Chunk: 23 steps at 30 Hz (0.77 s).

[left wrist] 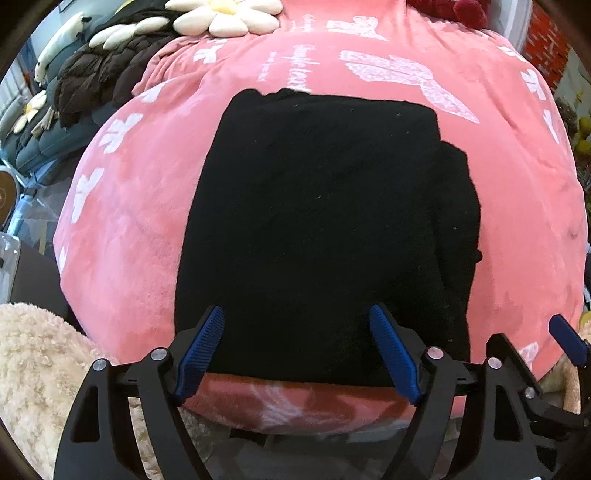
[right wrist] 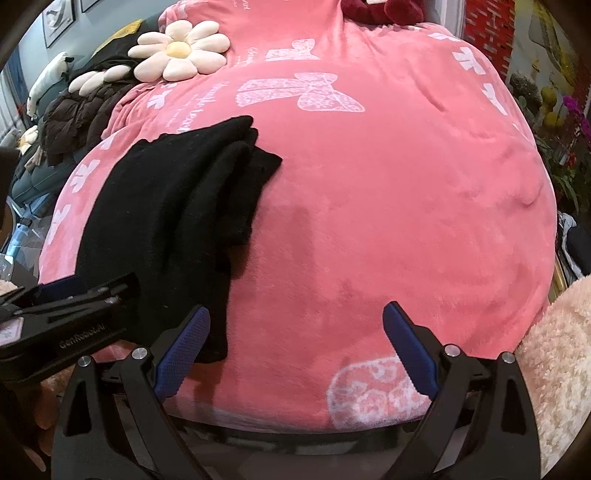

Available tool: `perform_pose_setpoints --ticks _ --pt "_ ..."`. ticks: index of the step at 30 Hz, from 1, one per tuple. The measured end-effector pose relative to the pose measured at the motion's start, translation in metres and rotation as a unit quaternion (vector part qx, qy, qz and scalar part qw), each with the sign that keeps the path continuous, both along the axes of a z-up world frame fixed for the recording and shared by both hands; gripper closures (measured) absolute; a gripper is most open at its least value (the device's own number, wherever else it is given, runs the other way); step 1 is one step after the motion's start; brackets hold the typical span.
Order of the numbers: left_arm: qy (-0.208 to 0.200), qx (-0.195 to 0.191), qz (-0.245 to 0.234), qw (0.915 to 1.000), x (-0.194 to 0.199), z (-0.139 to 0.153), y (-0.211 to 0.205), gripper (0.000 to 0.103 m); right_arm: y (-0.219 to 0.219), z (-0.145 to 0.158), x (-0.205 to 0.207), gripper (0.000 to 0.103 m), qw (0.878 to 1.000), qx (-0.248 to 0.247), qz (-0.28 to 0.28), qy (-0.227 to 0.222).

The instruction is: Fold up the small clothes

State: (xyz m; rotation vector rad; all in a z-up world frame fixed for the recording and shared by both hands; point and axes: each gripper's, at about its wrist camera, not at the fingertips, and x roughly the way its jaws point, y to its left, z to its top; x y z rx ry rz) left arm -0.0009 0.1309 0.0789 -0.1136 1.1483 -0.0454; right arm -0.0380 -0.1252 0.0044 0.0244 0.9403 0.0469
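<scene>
1. Left gripper (left wrist: 297,332): jaws spread wide, blue ribbed pads (left wrist: 201,350) apart. Released; nothing clamped. The near edge of the black garment (left wrist: 317,229) lies between and under the pads; whether the tips touch the cloth cannot be told.
2. Right gripper (right wrist: 295,332): jaws spread wide, nothing between the pads but bare blanket. Released. Its left pad (right wrist: 183,350) sits just beside the near right corner of the black garment (right wrist: 166,221). In the left wrist view this gripper (left wrist: 569,339) shows at the right edge, close beside the left one.
3. Black garment: folded into a rough rectangle, several layers stacked and showing along its right side. It lies flat on the pink blanket (left wrist: 517,221), toward the near left part of it as seen from the right wrist.
4. Pink blanket (right wrist: 388,221): plush, printed with white bows and script, covering the work surface.
5. Flower cushion (right wrist: 177,50): cream petals, yellow centre, at the far left of the blanket.
6. Brown quilted jacket (left wrist: 96,81): heaped at far left, beside the cushion.
7. Cream fluffy fabric (left wrist: 33,369): at the near corners, off the blanket's edge.
8. Room: red brick wall (right wrist: 491,22) at far right, plants and purple flowers (right wrist: 576,114) below it.
</scene>
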Motion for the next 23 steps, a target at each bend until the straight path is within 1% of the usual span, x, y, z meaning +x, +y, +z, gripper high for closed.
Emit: perform_pose_setpoints --ticks 5,15,18,20,23 --pt "-0.004 -0.01 0.008 0.9999 -0.003 0.001 0.009 0.024 0.006 0.006 0.004 0.01 1.0 0.002 0.007 -0.002" --pt "-0.004 0.009 0.034 0.9994 -0.012 0.002 0.022 0.024 0.023 0.012 0.005 0.01 1.0 -0.003 0.019 -0.005" --pt "-0.009 0.021 0.042 0.9989 -0.013 0.004 0.023 0.029 0.025 0.012 0.003 0.01 1.0 -0.004 0.022 -0.007" --pt "-0.014 0.024 0.041 0.9988 -0.015 0.006 0.022 0.036 0.026 0.013 0.002 0.01 1.0 -0.006 0.019 -0.008" --pt "-0.016 0.025 0.039 0.9988 -0.015 0.007 0.02 0.036 0.025 0.013 0.002 0.01 1.0 -0.006 0.017 -0.007"
